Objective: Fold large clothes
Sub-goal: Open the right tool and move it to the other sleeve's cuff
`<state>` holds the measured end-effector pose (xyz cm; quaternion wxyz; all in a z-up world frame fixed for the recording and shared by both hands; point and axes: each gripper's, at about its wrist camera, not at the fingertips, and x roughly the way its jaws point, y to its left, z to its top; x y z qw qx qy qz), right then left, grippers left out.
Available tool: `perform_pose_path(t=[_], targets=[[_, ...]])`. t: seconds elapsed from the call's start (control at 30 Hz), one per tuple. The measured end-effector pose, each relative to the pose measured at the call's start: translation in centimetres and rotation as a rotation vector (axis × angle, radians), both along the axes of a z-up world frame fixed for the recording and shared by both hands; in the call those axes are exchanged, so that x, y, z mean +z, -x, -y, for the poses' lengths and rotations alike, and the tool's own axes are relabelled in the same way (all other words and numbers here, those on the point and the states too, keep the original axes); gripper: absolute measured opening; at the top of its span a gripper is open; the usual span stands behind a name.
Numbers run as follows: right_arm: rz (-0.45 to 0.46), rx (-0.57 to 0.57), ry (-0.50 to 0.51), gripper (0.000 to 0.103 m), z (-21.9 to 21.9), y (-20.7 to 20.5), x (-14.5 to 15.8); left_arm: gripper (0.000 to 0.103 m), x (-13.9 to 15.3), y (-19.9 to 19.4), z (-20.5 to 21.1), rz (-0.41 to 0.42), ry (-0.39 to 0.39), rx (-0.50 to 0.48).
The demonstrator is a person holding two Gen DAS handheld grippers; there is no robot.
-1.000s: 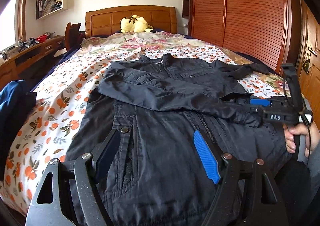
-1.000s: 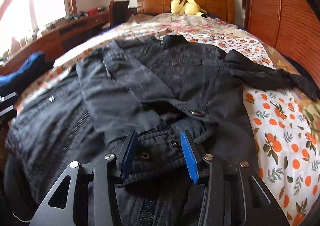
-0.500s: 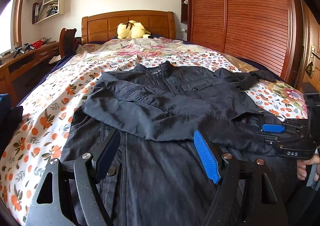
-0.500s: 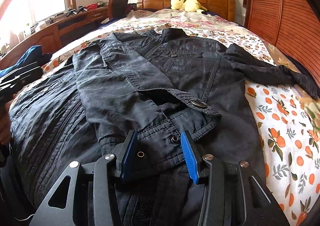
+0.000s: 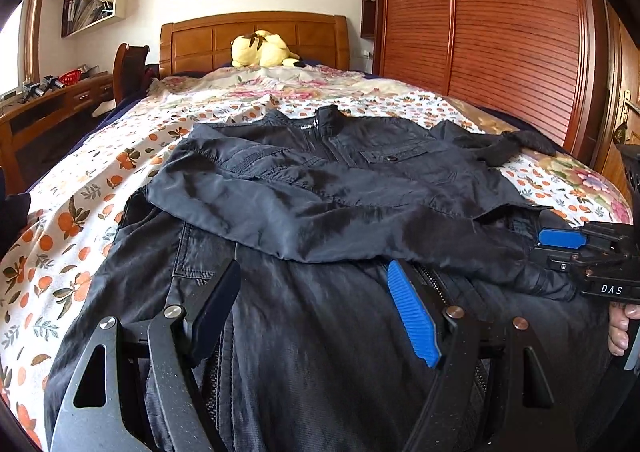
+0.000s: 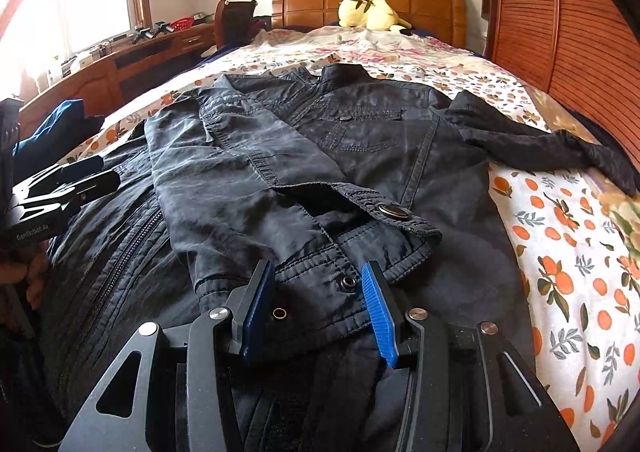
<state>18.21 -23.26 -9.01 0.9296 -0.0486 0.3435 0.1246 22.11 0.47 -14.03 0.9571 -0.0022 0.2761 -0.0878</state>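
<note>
Black, crinkled fabric fills both views: a dark zip-front jacket [image 5: 320, 187] lies flat on the orange-flowered bedsheet [image 5: 72, 211], collar at twelve o'clock toward the wooden headboard [image 5: 256, 39]. At nine o'clock in the right wrist view, the left gripper [image 5: 316, 304] hovers over the jacket's hem, its dark and blue fingers standing wide apart with only cloth beneath them. One sleeve [image 6: 248, 187] is folded across the chest, cuff toward five o'clock. There the right gripper [image 6: 318, 304] sits with its jaws parted on either side of the snap-studded cuff [image 6: 348, 272]; whether the pads press the cloth, I cannot tell. The other sleeve [image 6: 544, 139] trails off toward three o'clock. A yellow plush toy [image 6: 368, 11] rests at twelve.
</note>
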Motion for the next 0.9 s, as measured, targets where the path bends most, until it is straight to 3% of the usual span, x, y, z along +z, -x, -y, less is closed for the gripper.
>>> perform_pose_path(t=[0.2,0.37,0.47,0.63,0.9], targets=[[0.015,0.011,-0.017,0.049,1.5,1.5,1.4,0.077,0.0,0.2,-0.5,0.019,0.036,0.002],[0.063,-0.02,0.016,0.069,4.9,1.9,5.1,0.077,0.1,0.6,-0.7,0.038,0.043,0.004],[0.107,-0.065,0.075,0.075,7.4,1.4,7.4,0.077,0.1,0.7,-0.8,0.047,0.045,0.002],[0.111,-0.185,0.114,0.076,13.0,-2.2,9.6,0.077,0.1,0.9,-0.9,0.054,0.048,0.001],[0.061,-0.384,0.195,0.076,21.1,-10.0,9.3,0.077,0.2,1.2,-0.6,0.07,0.029,0.008]])
